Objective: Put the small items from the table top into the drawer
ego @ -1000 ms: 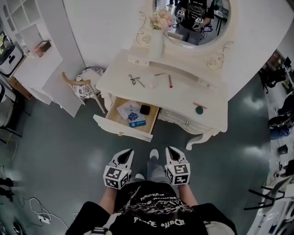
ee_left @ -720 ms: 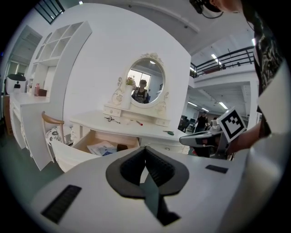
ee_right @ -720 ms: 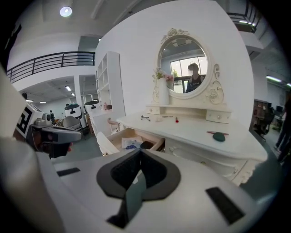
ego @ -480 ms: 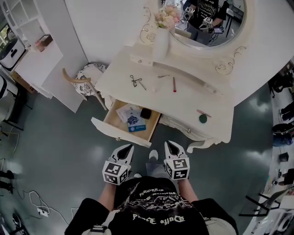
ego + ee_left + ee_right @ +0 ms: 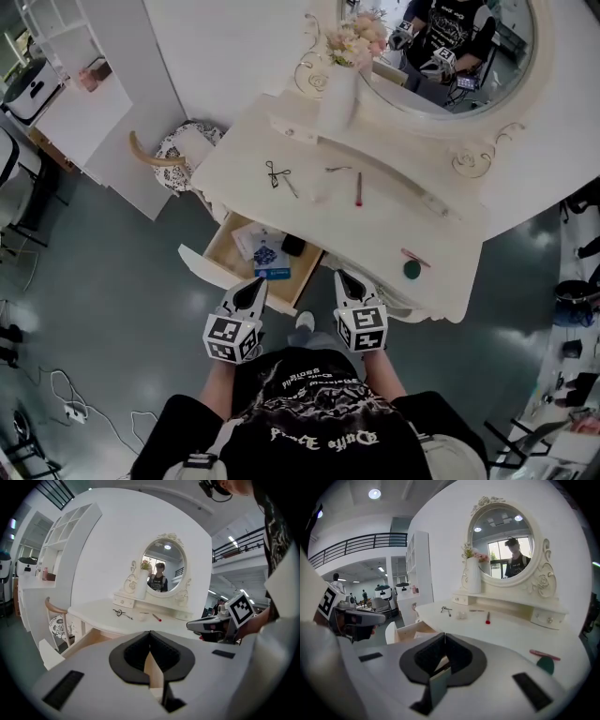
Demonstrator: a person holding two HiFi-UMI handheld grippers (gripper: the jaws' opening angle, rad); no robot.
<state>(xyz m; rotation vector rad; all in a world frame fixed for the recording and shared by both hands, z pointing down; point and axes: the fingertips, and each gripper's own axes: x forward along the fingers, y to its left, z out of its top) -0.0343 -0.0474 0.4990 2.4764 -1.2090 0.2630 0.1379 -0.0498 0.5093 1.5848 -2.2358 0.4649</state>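
Currently the left tool (image 5: 254, 287) and right tool (image 5: 346, 280) are pinched closed, empty; advancing may knock the open pale wooden drawer (image 5: 202, 267)

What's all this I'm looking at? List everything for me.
dressing table: one, white, centre
mirror: one, oval, above table
vase: one, white, pink flowers, beside mirror
scissors: one, dark, table top left
red stick: one, table top middle
pink stick: one, table top right
green disc: one, beside pink stick
drawer: one, wood inside, open, table's left
white packet, black item, blue item: one each, in drawer
chair: one, patterned seat, left of table
left gripper: white, shut, empty
right gripper: white, shut, empty
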